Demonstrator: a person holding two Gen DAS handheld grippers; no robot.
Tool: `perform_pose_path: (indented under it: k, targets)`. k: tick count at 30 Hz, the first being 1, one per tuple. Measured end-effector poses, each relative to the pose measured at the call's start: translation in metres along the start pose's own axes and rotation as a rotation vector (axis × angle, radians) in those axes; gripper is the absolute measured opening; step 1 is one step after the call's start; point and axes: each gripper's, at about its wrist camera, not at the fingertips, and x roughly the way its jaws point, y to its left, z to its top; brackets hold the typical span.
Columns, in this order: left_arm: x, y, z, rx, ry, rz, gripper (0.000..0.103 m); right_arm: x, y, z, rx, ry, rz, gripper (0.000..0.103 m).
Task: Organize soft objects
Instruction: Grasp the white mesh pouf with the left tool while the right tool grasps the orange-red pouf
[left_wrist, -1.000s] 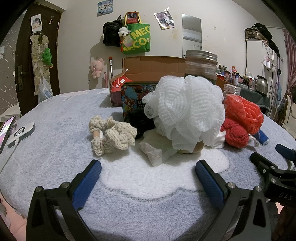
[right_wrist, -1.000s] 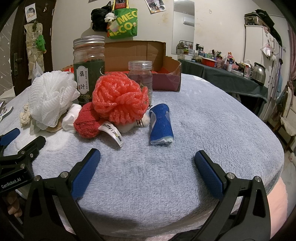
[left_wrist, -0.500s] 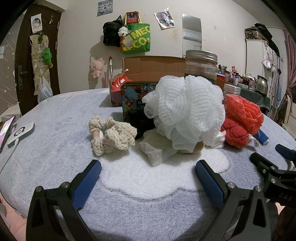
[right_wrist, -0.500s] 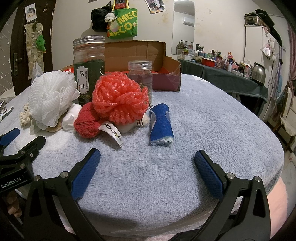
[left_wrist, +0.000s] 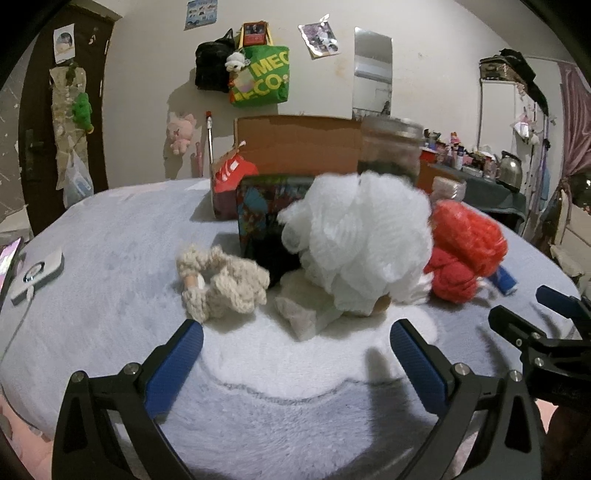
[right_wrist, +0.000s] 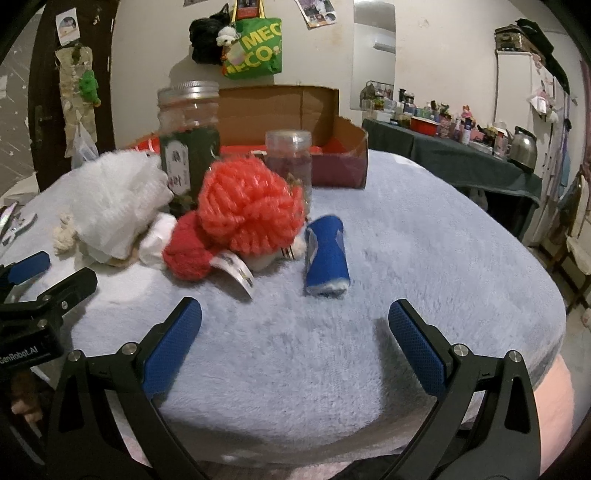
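A surface covered with a pale grey-blue plush blanket (right_wrist: 424, 236) carries everything. A white mesh bath pouf (left_wrist: 354, 240) is taken as the landmark. Left of it a beige crocheted piece (left_wrist: 221, 284) is laid; behind it a colourful printed box (left_wrist: 266, 206), a tall metal-lidded jar (right_wrist: 188, 136) and an open cardboard box (right_wrist: 291, 110) are set. To its right an orange-red mesh pouf (right_wrist: 251, 210), a red knitted ball (right_wrist: 188, 258), a small clear jar (right_wrist: 290, 155) and a blue rolled cloth (right_wrist: 327, 258) are found.

Both claws are wide open and holding nothing: left claw (left_wrist: 295, 350) low in frame, right claw (right_wrist: 294, 334) likewise.
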Motion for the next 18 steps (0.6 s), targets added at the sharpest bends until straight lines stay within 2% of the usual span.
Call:
perform_pose_path:
  k: [9, 18]
  targets:
    - [-0.011, -0.005, 0.029, 0.041, -0.026, -0.08, 0.103, -0.012, -0.007, 0.031, 0.013, -0.052, 0.06, 0.103]
    - [0.001, -0.013, 0.058, 0.09, -0.014, -0.132, 0.103, 0.011, -0.018, 0.068, 0.009, -0.014, 0.154, 0.103]
